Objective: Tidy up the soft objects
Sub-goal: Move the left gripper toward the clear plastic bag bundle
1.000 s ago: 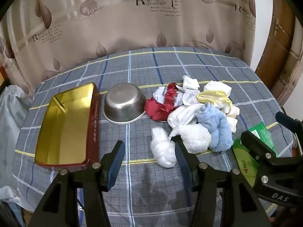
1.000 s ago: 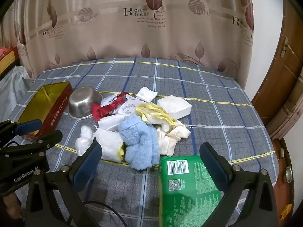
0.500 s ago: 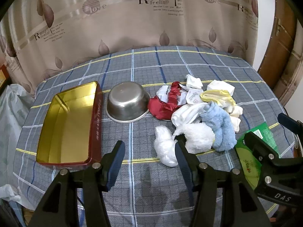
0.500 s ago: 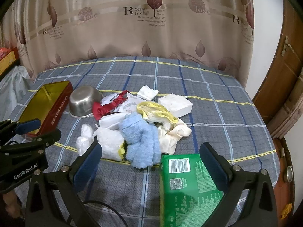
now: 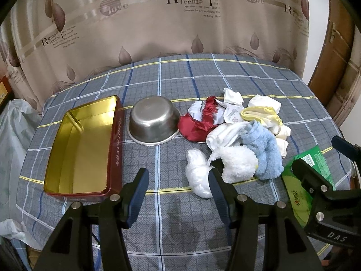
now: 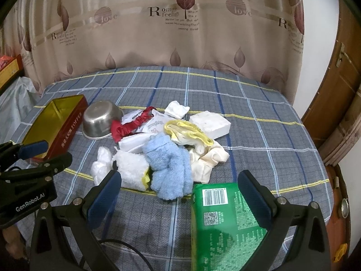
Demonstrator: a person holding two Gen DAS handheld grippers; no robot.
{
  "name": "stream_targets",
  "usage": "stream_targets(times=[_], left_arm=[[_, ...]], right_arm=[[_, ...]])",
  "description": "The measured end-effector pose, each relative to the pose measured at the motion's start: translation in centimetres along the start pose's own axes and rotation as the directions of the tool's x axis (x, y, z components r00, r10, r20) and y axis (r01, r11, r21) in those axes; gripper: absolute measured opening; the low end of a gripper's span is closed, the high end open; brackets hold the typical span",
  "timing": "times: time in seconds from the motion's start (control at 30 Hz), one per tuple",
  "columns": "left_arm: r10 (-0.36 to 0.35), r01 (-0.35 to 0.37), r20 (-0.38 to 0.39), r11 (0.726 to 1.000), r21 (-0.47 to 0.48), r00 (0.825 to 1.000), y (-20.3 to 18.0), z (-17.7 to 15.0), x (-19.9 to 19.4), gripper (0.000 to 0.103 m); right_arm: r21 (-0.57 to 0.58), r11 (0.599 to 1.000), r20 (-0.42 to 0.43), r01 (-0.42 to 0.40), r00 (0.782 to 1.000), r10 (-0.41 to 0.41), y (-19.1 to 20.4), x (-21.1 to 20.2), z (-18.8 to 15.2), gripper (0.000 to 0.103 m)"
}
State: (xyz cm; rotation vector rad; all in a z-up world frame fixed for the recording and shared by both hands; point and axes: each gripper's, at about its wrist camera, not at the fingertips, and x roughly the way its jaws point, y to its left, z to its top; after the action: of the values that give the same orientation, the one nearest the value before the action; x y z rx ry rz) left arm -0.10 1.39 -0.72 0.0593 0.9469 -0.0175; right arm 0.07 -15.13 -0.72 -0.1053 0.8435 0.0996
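Both grippers' jaws still apart, pile (image 5: pixel 243 140) unmoved

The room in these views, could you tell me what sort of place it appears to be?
Probably a room in a home: a leaf-print curtain hangs behind a table under a plaid cloth, with a wooden door at the right and a pile of socks on the cloth.
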Motion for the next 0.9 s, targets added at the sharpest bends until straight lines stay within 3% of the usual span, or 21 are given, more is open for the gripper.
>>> stream_targets(times=[0.9], left_arm=[[0.003,-0.003,-0.016,1.0,-0.014,1.0,0.65,0.07,0.14,0.056]], right_arm=[[0.001,1.0,-0.004,-0.001,1.0,0.001,0.05,0.07,0.01,0.102]])
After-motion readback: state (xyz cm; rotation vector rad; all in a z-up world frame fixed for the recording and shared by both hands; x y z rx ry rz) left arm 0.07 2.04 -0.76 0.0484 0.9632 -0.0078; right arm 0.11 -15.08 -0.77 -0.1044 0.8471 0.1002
